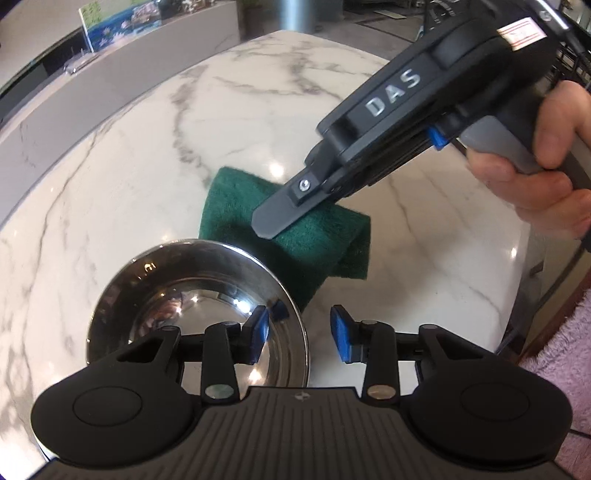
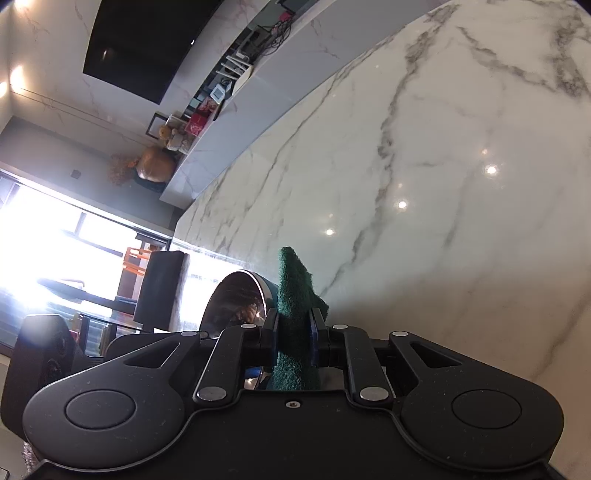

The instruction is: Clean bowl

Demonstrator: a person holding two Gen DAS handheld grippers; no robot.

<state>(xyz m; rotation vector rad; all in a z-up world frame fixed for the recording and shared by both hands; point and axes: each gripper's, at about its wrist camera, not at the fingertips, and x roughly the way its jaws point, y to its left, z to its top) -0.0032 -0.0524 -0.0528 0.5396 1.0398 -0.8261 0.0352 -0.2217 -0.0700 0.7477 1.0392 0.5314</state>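
A shiny steel bowl (image 1: 192, 306) stands on the white marble counter (image 1: 110, 166). My left gripper (image 1: 299, 339) is open, its left pad inside the bowl and its right pad outside, astride the near right rim without closing on it. My right gripper (image 2: 293, 332) is shut on a folded green scouring pad (image 2: 293, 295), which it holds just beyond the bowl's far right rim; the pad (image 1: 295, 240) and one grey finger (image 1: 275, 214) show in the left wrist view. The bowl (image 2: 236, 306) appears left of the pad in the right wrist view.
A raised grey ledge (image 1: 122, 74) runs along the counter's far side, with a picture card (image 1: 118, 26) on it. A dark wire rack (image 1: 576, 62) stands at the far right. The counter edge (image 1: 524, 280) drops off at right.
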